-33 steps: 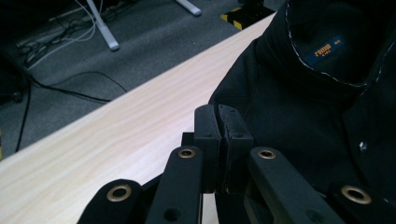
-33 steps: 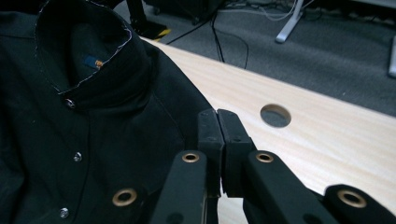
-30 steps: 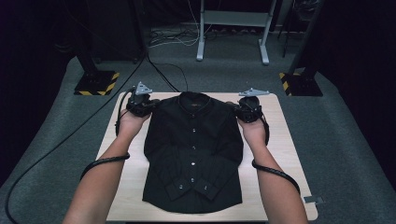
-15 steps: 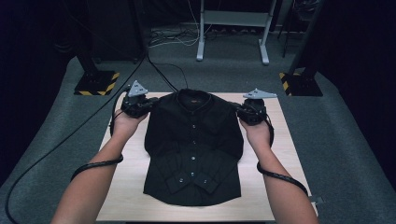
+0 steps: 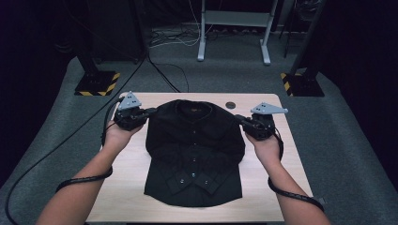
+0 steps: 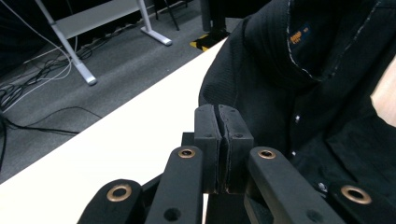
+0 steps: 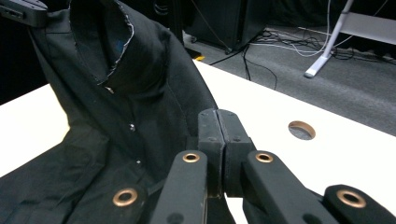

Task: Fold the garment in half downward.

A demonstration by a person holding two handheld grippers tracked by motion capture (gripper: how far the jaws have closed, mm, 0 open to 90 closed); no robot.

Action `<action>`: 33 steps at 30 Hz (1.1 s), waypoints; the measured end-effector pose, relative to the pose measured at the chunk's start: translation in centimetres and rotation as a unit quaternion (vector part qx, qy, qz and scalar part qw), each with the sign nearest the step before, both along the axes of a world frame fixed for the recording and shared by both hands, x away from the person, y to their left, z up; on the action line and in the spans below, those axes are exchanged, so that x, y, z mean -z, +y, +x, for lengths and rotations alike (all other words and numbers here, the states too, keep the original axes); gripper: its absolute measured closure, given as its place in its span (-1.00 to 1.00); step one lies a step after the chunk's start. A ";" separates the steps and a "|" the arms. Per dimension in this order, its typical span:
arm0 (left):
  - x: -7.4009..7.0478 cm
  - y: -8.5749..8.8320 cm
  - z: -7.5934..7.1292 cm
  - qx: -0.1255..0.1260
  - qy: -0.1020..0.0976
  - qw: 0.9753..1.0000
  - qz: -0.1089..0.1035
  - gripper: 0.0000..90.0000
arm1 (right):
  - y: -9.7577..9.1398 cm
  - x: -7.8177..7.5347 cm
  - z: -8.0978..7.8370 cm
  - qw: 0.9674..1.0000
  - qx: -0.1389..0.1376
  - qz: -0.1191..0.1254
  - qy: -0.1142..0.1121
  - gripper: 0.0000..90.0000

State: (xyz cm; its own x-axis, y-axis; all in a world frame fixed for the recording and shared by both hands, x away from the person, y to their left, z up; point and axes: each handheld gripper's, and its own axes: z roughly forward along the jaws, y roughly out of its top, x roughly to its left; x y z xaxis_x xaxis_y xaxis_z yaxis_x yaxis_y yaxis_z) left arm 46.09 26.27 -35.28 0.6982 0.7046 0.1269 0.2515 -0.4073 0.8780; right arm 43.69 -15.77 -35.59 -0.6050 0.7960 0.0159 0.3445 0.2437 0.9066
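The black buttoned cloth shirt (image 5: pixel 195 152) lies front-up in the middle of the pale wooden counter (image 5: pixel 124 187), collar toward the far edge, its shoulders lifted off the counter. The left tool (image 5: pixel 151 112) has its jaws pressed together, pinching the shirt's left shoulder, and the right tool (image 5: pixel 238 120) pinches the right shoulder the same way. Both forearms reach along either side of the shirt, tools pointing inward toward its collar.

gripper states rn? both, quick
Left gripper: closed, pinching the black shirt at its shoulder.
Right gripper: closed, pinching the shirt's other shoulder.
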 end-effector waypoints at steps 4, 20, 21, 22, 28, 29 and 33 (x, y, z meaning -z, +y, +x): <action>0.1 0.1 -0.8 0.009 -0.001 1.000 0.001 0.92 | 0.0 0.3 -0.7 1.000 -0.008 0.000 0.000 0.98; 1.3 1.3 -2.9 0.022 0.005 1.000 -0.001 0.92 | -0.2 1.0 -2.9 1.000 -0.030 0.005 0.001 0.98; 1.4 1.3 -3.0 0.024 0.004 1.000 -0.001 0.92 | -0.2 1.1 -3.0 1.000 -0.030 0.004 0.002 0.98; 1.4 1.3 -3.2 0.025 0.004 1.000 -0.001 0.92 | -0.2 1.1 -3.1 1.000 -0.030 0.005 0.003 0.98; 1.4 1.3 -3.9 0.035 0.002 0.999 -0.002 0.92 | -0.7 1.5 -3.7 1.000 -0.029 0.008 0.005 0.98; 1.4 1.3 -4.0 0.036 0.001 0.999 -0.002 0.92 | -0.8 1.6 -3.8 1.000 -0.029 0.008 0.005 0.98; 1.5 1.2 -4.4 0.041 0.000 0.999 0.000 0.92 | -1.0 1.9 -4.2 0.999 -0.030 0.008 0.006 0.98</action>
